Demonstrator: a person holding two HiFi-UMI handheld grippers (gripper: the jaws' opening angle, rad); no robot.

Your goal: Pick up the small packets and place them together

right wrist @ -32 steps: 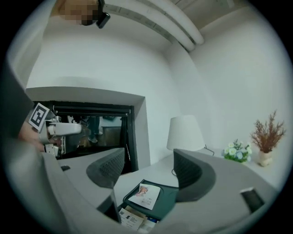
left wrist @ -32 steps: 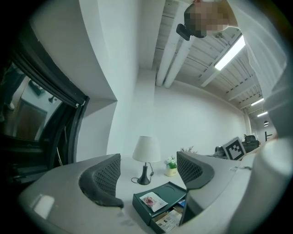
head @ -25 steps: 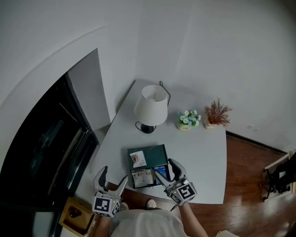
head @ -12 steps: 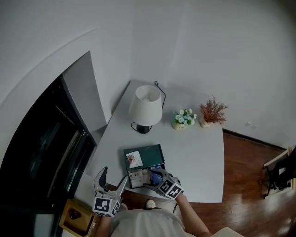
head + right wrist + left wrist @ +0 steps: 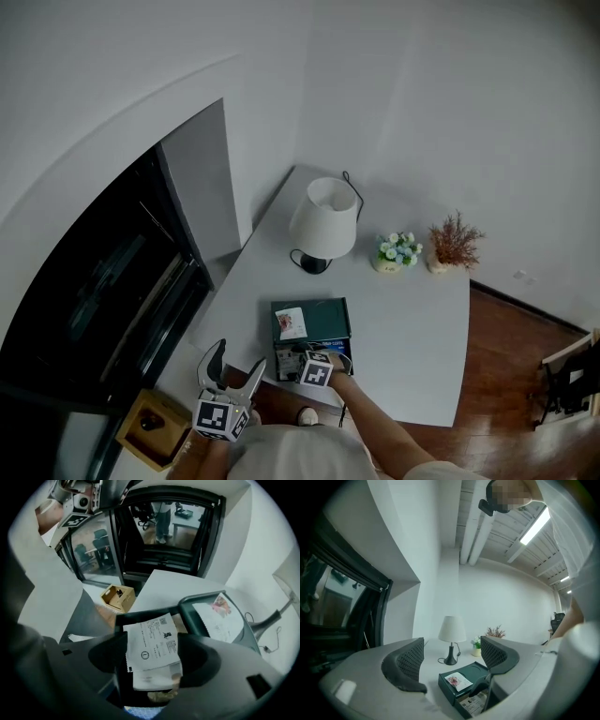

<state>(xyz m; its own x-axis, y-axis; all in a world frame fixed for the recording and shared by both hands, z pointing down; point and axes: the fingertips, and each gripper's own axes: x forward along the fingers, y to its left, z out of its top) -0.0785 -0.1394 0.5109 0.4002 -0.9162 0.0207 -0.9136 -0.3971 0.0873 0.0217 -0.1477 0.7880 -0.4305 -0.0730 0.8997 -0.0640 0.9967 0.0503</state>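
A: Left side first. Left hand-held gripper (image 5: 238, 360) sits by the near-left corner of the pale smooth surface (image 5: 412, 328), pointing level, jaws spread, nothing between them

B: Noted. Middle?

A: Dark green hard-shelled box (image 5: 326, 315), rounded corners, matt finish. On its flat top lies a thin white paper packet with a pink picture (image 5: 291, 322), zigzag-cut edge. A lower tray on the box's near side stands open, more packets stacked in it

B: And the right?

A: Right hand-held gripper (image 5: 153, 659) angled down into that tray, jaws wide, flanking the top white printed paper packet (image 5: 151, 641). Pads look clear of it, so no pinch yet

B: So the step is the reach for a pick

A: My reading, yes. Next move calls for closing on that top packet alone. It looks thin, limp and slick, so the sheets beneath may ride up with it. Then lift it and set it beside the pictured one
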